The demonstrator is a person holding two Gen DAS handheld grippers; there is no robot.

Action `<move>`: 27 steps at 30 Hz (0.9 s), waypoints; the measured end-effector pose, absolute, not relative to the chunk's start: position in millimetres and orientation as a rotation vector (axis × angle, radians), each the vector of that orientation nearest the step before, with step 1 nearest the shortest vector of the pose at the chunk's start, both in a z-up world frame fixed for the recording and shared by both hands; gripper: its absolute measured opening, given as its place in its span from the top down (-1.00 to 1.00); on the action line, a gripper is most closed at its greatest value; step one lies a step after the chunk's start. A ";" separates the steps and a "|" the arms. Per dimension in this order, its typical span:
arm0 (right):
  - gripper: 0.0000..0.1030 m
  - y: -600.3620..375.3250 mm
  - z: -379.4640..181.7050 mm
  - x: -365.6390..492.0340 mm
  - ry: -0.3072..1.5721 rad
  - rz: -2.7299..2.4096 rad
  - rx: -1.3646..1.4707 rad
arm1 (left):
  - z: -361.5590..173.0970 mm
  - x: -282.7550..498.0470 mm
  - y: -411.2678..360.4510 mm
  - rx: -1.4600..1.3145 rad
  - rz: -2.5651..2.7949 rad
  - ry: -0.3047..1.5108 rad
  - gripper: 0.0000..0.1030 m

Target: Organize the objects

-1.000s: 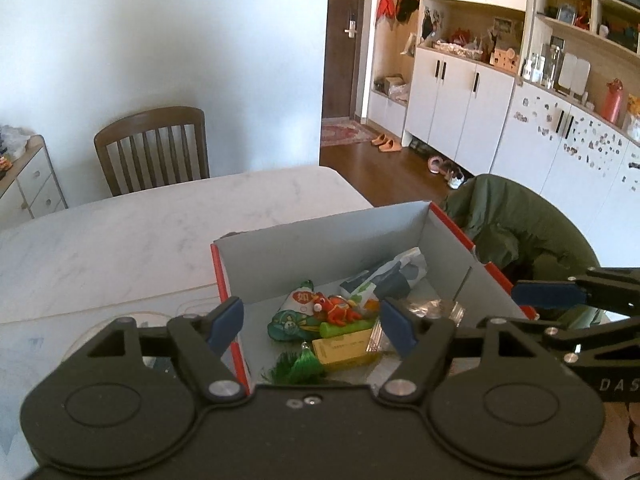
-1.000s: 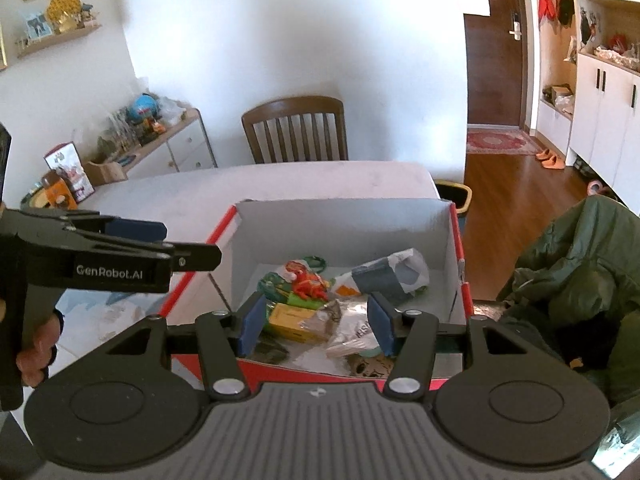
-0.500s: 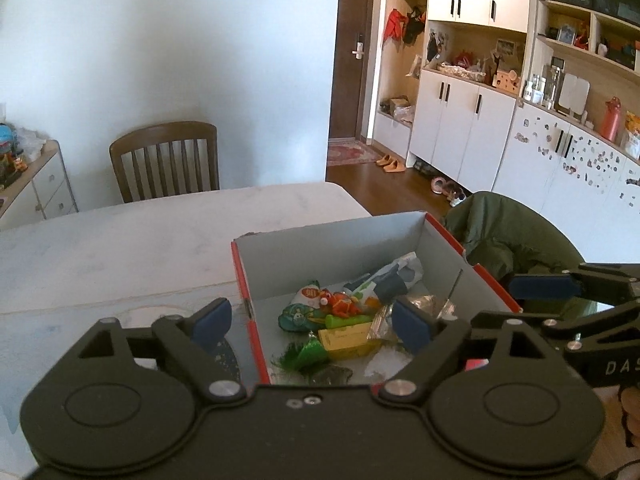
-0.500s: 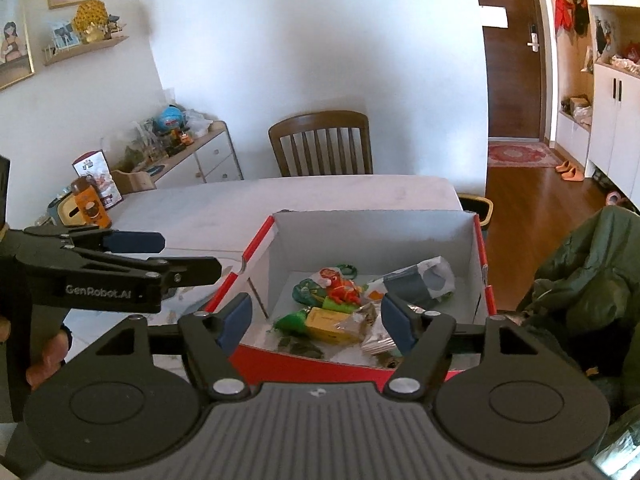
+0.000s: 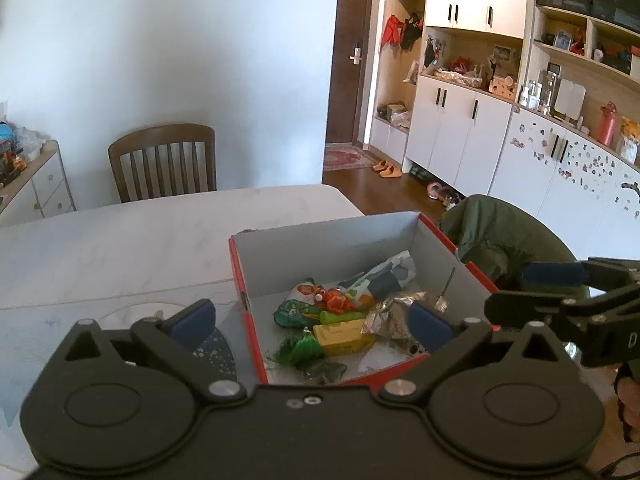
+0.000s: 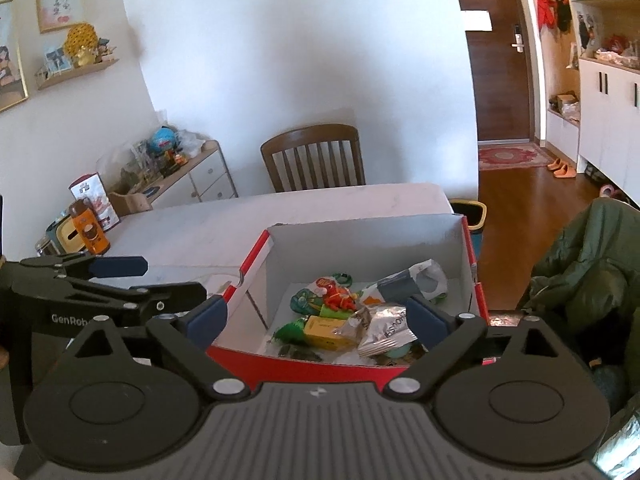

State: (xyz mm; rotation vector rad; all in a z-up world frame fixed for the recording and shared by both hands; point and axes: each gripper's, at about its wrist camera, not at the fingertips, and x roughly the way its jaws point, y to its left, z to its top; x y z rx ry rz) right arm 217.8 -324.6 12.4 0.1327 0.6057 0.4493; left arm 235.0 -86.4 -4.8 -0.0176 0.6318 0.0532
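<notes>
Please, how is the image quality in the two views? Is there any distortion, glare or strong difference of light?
Left wrist view: fisheye bends the cabinets and darkens the corners; the box is sharp. Right wrist view: the door frame curves, the white wall is bright, and the foil packet shows some glare.

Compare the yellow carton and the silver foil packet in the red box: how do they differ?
The yellow carton is a firm rectangular block lying flat; the silver foil packet is crinkled and shiny, with printed lettering. The carton sits left of the packet, which overlaps its right end. Both lie loose inside the red box, ungripped.
</notes>
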 end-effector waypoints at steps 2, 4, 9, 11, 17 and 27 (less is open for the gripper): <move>-0.91 -325.6 12.4 218.5 0.606 0.449 0.136 | -5.0 235.2 -87.3 -0.016 0.054 0.637 -0.99; -0.92 -326.1 12.1 219.1 0.607 0.444 0.136 | -5.5 236.3 -87.8 -0.018 0.052 0.645 -0.99; -0.92 -328.4 10.9 220.3 0.613 0.436 0.140 | -5.5 238.6 -88.0 -0.035 0.035 0.652 -0.99; -0.92 -327.9 10.8 220.4 0.615 0.432 0.142 | -6.3 239.4 -88.0 -0.040 0.028 0.656 -0.99; -0.92 -328.9 9.4 221.3 0.621 0.429 0.144 | -8.2 242.0 -88.0 -0.045 0.036 0.660 -0.99; -0.92 -329.4 6.4 220.3 0.632 0.423 0.146 | -13.0 243.2 -90.5 -0.044 0.023 0.678 -0.99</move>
